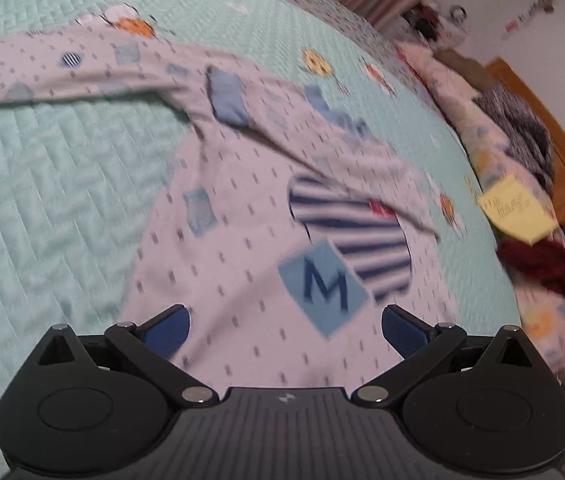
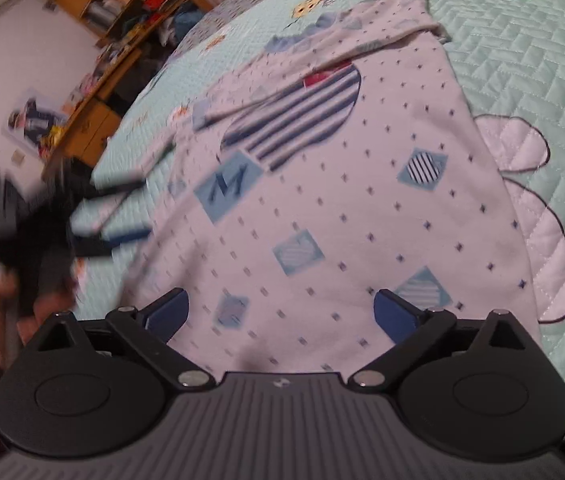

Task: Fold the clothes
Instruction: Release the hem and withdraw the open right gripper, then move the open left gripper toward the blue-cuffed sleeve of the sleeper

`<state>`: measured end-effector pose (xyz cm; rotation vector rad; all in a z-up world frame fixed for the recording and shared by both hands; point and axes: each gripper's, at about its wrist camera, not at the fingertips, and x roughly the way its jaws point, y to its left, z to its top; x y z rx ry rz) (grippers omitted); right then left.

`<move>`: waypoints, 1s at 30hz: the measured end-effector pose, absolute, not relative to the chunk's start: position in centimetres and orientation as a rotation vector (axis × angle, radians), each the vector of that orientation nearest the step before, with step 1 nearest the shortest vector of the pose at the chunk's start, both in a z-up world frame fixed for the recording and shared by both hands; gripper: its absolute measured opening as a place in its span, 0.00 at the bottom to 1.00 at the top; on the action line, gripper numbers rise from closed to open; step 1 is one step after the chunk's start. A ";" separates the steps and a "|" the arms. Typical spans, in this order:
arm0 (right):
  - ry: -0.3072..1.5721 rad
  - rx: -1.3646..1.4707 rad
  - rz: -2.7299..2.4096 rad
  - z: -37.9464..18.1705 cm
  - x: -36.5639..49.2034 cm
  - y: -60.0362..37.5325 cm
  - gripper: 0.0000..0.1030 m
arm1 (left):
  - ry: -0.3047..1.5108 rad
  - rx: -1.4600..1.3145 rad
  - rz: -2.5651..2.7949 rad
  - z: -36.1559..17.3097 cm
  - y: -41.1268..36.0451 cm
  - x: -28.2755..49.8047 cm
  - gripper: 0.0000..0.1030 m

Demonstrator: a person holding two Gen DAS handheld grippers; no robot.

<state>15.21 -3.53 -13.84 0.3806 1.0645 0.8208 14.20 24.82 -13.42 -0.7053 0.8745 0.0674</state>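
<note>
Blue-padded jaws on your left gripper (image 1: 285, 330) and right gripper (image 2: 281, 314) both stand wide apart, holding nothing, over the near hem of the pyjama top (image 2: 322, 208). It lies on the mint quilt (image 2: 522, 80), one sleeve (image 1: 62, 72) still flung out. You look mid-fold: next, probably fold that sleeve across

A soft matt cloth shirt (image 2: 354, 184) lies on a quilted, faintly glossy bedspread (image 2: 522, 64) beside a wooden headboard (image 1: 542, 120).

Shirt (image 1: 242, 240) flat on the quilt (image 1: 42, 200), one sleeve (image 1: 62, 72) out sideways, pillows (image 1: 494, 152) beyond.
</note>
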 end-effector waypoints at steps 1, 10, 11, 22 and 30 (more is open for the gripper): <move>1.035 0.413 0.833 -13.1 15.5 -3.5 0.96 | 0.886 -0.694 0.057 -13.6 24.4 13.8 0.99; 1.078 0.828 0.819 -18.7 19.5 -4.7 0.99 | 0.932 -0.599 0.110 -15.2 22.9 13.7 0.99; 1.064 0.824 0.836 -19.0 19.1 -4.9 0.99 | 0.935 -0.574 0.113 -15.1 22.5 13.8 0.99; 0.860 0.284 0.794 -13.2 14.5 -3.7 0.99 | 0.948 -0.483 0.136 -15.1 21.3 13.9 0.99; 0.831 0.109 0.701 -14.7 19.0 -1.4 0.99 | 0.955 -0.469 0.139 -15.0 21.1 14.0 0.99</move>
